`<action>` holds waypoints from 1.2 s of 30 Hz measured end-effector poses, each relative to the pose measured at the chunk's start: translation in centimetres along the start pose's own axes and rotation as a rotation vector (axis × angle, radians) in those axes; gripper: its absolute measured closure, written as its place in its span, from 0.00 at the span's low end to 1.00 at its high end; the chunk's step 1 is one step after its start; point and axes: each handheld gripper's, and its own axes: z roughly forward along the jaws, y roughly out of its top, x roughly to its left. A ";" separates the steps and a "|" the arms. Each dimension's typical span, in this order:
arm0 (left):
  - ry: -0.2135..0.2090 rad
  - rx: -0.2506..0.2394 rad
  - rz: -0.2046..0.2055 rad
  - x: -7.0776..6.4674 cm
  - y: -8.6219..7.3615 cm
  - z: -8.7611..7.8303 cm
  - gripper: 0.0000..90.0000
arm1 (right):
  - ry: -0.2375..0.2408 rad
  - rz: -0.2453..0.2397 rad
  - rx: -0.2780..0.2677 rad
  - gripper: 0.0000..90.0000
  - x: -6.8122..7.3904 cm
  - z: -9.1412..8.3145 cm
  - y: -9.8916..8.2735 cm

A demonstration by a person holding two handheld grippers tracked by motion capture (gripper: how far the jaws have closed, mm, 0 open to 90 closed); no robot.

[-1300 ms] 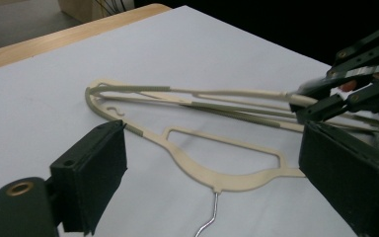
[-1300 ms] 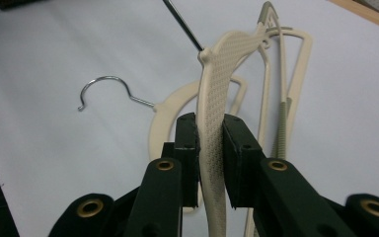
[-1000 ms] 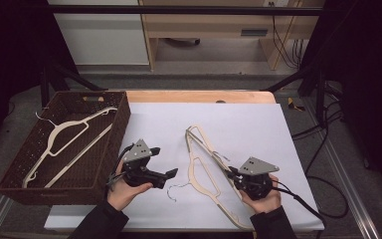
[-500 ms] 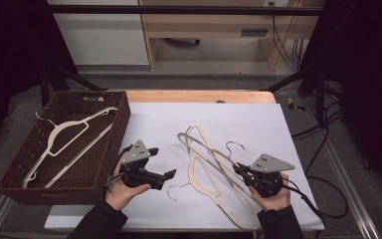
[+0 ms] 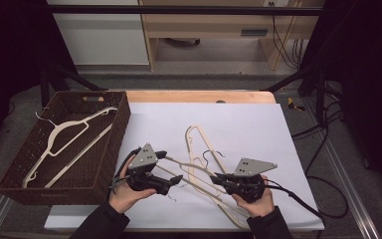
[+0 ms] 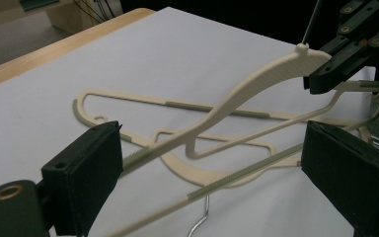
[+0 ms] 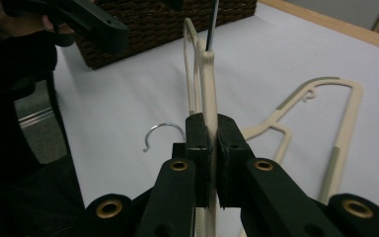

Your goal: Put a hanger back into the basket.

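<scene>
The far half of the white-covered counter point(image 5: 238, 117) lies bare, giving open passage there and along its right side. To the left, the brown wicker basket point(image 5: 107, 149) walls off that edge, its inside taken up by a cream hanger point(image 5: 62, 142). The middle near strip is crowded: a lifted hanger point(image 5: 194, 174) bridges the left hand-held gripper point(image 5: 171, 181) and right hand-held gripper point(image 5: 219, 180), above another hanger lying flat point(image 5: 201, 142).
</scene>
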 end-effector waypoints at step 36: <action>-0.109 0.185 0.129 -2.7 -0.2 1.5 0.85 | 0.033 -0.042 0.020 0.81 1.2 1.3 0.2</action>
